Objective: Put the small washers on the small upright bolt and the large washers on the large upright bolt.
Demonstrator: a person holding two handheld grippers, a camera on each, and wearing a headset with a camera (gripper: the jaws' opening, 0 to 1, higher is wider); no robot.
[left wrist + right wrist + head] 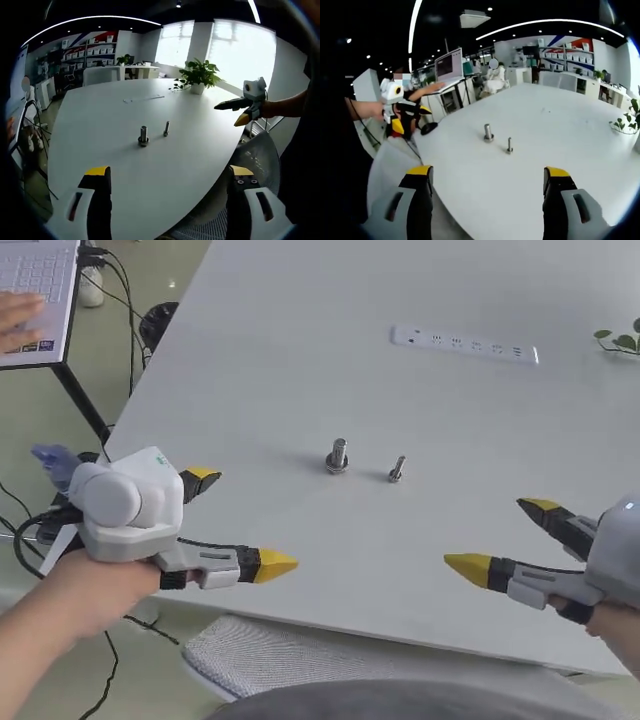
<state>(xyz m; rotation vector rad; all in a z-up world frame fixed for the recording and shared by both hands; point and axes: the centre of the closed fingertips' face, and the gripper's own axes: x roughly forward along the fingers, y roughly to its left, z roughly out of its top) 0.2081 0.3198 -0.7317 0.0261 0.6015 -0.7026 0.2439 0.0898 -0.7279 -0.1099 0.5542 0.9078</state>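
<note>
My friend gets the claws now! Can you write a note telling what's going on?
Left claw: open, empty, by the table's near edge.
Right claw: open, empty, same edge.
Large bolt and small bolt: upright, side by side mid-table, clear of both claws.
Done: rings at the large bolt's base look like washers; count unclear.
Left: cannot tell; check the bolts up close.

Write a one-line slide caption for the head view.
Open left tool and right tool face large bolt and small bolt on table.
</note>
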